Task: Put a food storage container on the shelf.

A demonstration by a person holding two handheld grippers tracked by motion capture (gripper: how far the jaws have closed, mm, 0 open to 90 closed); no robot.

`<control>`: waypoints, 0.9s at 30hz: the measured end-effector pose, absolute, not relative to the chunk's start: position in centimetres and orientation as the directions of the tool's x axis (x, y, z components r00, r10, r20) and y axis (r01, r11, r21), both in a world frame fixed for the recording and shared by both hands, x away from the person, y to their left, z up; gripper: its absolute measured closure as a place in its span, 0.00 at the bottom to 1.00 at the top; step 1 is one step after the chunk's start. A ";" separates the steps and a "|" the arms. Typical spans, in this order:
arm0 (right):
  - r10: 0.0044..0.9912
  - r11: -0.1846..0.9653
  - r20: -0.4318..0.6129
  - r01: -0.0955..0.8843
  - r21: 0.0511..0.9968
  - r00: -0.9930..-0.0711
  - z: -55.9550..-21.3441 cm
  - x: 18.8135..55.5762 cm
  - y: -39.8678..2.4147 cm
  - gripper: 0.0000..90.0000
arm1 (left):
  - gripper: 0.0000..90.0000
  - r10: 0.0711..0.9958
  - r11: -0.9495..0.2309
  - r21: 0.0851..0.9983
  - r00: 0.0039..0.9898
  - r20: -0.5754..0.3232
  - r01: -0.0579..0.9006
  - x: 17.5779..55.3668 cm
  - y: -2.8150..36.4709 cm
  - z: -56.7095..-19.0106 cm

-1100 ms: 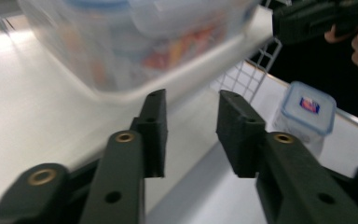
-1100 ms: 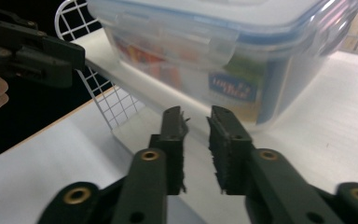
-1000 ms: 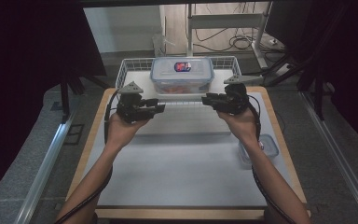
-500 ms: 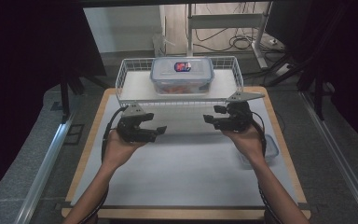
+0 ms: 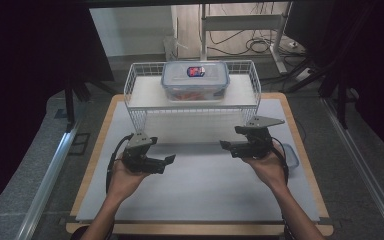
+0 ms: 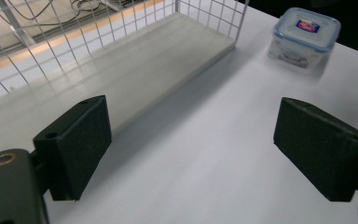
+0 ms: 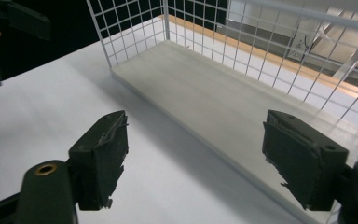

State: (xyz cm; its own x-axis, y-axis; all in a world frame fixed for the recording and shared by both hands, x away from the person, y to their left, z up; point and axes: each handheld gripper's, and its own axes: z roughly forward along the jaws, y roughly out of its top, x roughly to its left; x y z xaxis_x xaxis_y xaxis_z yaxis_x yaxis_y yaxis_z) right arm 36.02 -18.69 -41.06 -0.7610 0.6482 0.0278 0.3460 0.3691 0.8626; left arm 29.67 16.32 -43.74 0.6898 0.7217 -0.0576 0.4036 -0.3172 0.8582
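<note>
Clear plastic container [image 5: 195, 81] sits on the wire shelf [image 5: 190, 97], placed. Your left tool [image 5: 166, 161] and right tool [image 5: 226, 146], just opening, are spread, empty, below that shelf; a smaller container [image 6: 305, 35] remains.

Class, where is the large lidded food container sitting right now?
In the high view, the large container sits centred on top of the white wire shelf at the table's far edge, beyond both tools.
</note>
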 end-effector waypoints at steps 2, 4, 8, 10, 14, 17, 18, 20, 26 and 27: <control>0.646 0.376 0.025 0.347 0.859 -0.763 -41.6 35.7 -18.8 0.21 | 0.11 0.719 -0.303 0.867 0.692 -0.064 0.395 28.9 16.6 -44.2; 0.646 0.389 0.013 0.344 0.855 -0.763 -42.2 35.3 -18.8 0.19 | 0.10 0.719 -0.307 0.861 0.691 -0.068 0.405 28.4 16.9 -44.8; 0.642 0.393 0.023 0.355 0.848 -0.766 -43.4 34.4 -18.8 0.14 | 0.08 0.737 -0.289 0.859 0.671 -0.082 0.423 27.6 17.7 -45.9; 0.642 0.391 0.027 0.358 0.848 -0.766 -43.8 34.0 -18.9 0.12 | 0.07 0.748 -0.283 0.859 0.658 -0.081 0.427 27.3 18.0 -46.8; 0.636 0.383 0.042 0.362 0.850 -0.771 -44.7 33.2 -19.0 0.10 | 0.05 0.766 -0.309 0.849 0.642 -0.046 0.429 26.6 18.0 -48.3; 0.631 0.394 0.040 0.364 0.844 -0.775 -45.5 32.7 -18.9 0.10 | 0.04 0.770 -0.318 0.861 0.638 -0.010 0.398 25.9 17.9 -48.9; 0.629 0.401 0.039 0.367 0.839 -0.776 -45.9 32.6 -18.9 0.10 | 0.04 0.772 -0.324 0.862 0.636 0.003 0.390 25.6 17.9 -49.2; 0.630 0.418 0.034 0.375 0.828 -0.776 -46.4 32.3 -18.7 0.09 | 0.04 0.771 -0.346 0.859 0.636 0.031 0.378 25.2 17.9 -49.6; 0.633 0.434 0.048 0.406 0.804 -0.772 -47.7 31.6 -18.5 0.04 | 0.03 0.773 -0.406 0.832 0.627 0.092 0.378 24.0 18.0 -50.8; 0.633 0.434 0.048 0.406 0.804 -0.772 -47.7 31.6 -18.5 0.04 | 0.03 0.773 -0.406 0.832 0.627 0.092 0.378 24.0 18.0 -50.8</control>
